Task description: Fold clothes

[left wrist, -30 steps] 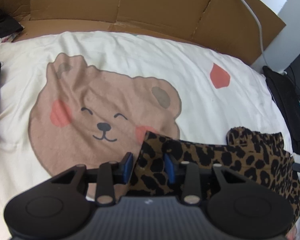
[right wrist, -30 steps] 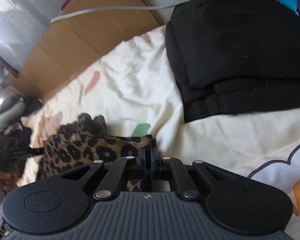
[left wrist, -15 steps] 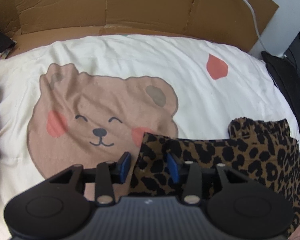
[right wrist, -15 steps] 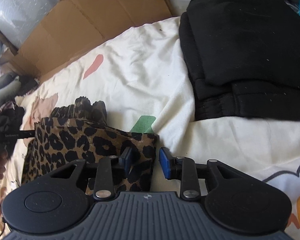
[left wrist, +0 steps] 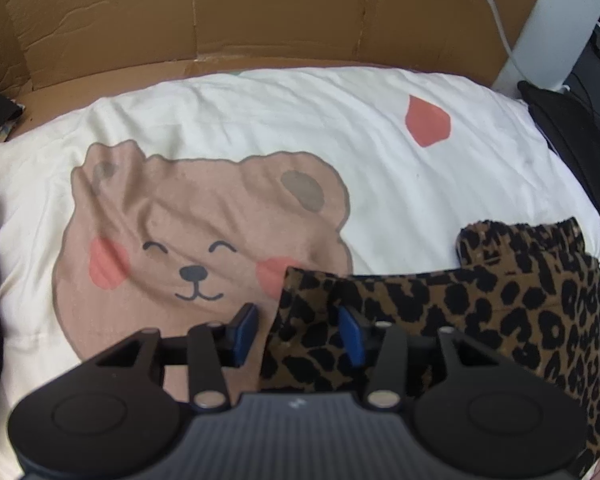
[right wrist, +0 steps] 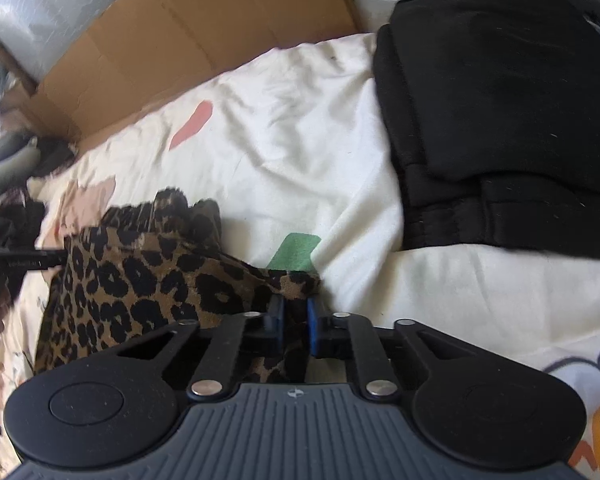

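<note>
Now: the leopard-print garment (left wrist: 480,312) lies on the bear-print bedding (left wrist: 260,128), long axis running between my tongs. Left gripper (left wrist: 298,330) straddles its left corner, jaws opening. Right gripper (right wrist: 294,322) is closing narrow, right corner between the jaws.

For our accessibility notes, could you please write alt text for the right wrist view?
The right gripper is closing on a corner of a leopard-print garment that lies on a cream printed bedcover. A folded black garment rests to the right, with brown cardboard behind.
</note>
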Motion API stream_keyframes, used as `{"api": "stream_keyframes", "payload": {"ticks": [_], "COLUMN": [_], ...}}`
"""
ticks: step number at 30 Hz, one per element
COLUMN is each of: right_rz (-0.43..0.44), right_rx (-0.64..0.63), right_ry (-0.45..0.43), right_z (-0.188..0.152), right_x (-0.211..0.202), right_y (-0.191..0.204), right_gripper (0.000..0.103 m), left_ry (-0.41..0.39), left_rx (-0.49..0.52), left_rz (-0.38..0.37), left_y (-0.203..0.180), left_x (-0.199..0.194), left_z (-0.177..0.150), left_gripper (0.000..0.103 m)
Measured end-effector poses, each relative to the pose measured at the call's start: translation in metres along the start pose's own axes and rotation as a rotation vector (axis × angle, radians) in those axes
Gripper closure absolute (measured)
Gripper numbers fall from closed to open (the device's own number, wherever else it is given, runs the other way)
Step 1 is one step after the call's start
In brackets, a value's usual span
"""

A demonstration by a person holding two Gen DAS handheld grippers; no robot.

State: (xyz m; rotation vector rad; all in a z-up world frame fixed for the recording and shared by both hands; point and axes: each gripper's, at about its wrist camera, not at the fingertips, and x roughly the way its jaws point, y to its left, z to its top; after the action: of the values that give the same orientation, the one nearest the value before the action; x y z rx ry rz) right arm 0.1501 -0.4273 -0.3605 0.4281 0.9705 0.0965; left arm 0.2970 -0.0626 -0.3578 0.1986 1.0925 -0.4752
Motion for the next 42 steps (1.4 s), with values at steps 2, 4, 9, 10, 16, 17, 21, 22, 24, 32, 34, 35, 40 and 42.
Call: {"api": "stream_keyframes", "payload": {"ticks": [2,4,9,10,16,17,21,22,24,32,34,35,40,42], "right_rz": [-0.007,-0.009,-0.023,-0.026,-0.018,-0.016,-0.001,0.004,0.013,0.042,0.045,0.046,0.035,0.028], "right_rx": [0.011,0.026,0.026,0.023,0.049,0.053,0.072,0.078,0.086,0.098,0.094,0.092,0.1,0.098], "right_ry": [-0.026,-0.051,-0.076,-0.076,-0.087,-0.092,-0.121,-0.13,-0.147,-0.189,-0.194,-0.197,-0.188,-0.176], "right_z": [-0.002,-0.003,-0.004,-0.005,-0.007,-0.008,-0.01,-0.01,-0.009,-0.001,0.004,0.006,0.015,0.019], "right_x": [-0.008,-0.016,-0.025,-0.025,-0.029,-0.031,-0.041,-0.044,-0.051,-0.068,-0.069,-0.07,-0.065,-0.06], "right_y": [-0.001,-0.002,0.001,0.002,0.0,0.0,-0.001,-0.001,0.0,0.008,0.011,0.012,0.01,0.009], "right_gripper": [0.096,0.097,0.097,0.097,0.097,0.097,0.098,0.098,0.098,0.098,0.098,0.098,0.098,0.098], "left_ry": [0.004,0.002,-0.012,-0.016,-0.024,-0.031,-0.064,-0.073,-0.086,-0.131,-0.14,-0.146,-0.172,-0.168], "left_rx": [0.003,0.006,0.049,0.06,0.122,0.117,0.073,0.051,0.01,-0.036,-0.047,-0.051,-0.062,-0.054], "left_rz": [0.001,0.004,0.014,0.015,0.004,0.0,-0.021,-0.029,-0.046,-0.062,-0.058,-0.057,-0.054,-0.047], "left_y": [0.0,-0.001,-0.007,-0.008,-0.017,-0.016,-0.008,-0.004,0.003,0.011,0.013,0.013,0.012,0.01], "left_x": [0.0,0.0,0.0,-0.001,-0.008,-0.011,-0.029,-0.034,-0.045,-0.083,-0.089,-0.092,-0.101,-0.097], "left_z": [0.0,-0.001,-0.003,-0.004,-0.006,-0.007,-0.009,-0.009,-0.007,-0.005,-0.003,-0.003,0.006,0.009], "left_gripper": [0.055,0.055,0.056,0.057,0.091,0.092,0.094,0.094,0.094,0.094,0.094,0.094,0.094,0.094]}}
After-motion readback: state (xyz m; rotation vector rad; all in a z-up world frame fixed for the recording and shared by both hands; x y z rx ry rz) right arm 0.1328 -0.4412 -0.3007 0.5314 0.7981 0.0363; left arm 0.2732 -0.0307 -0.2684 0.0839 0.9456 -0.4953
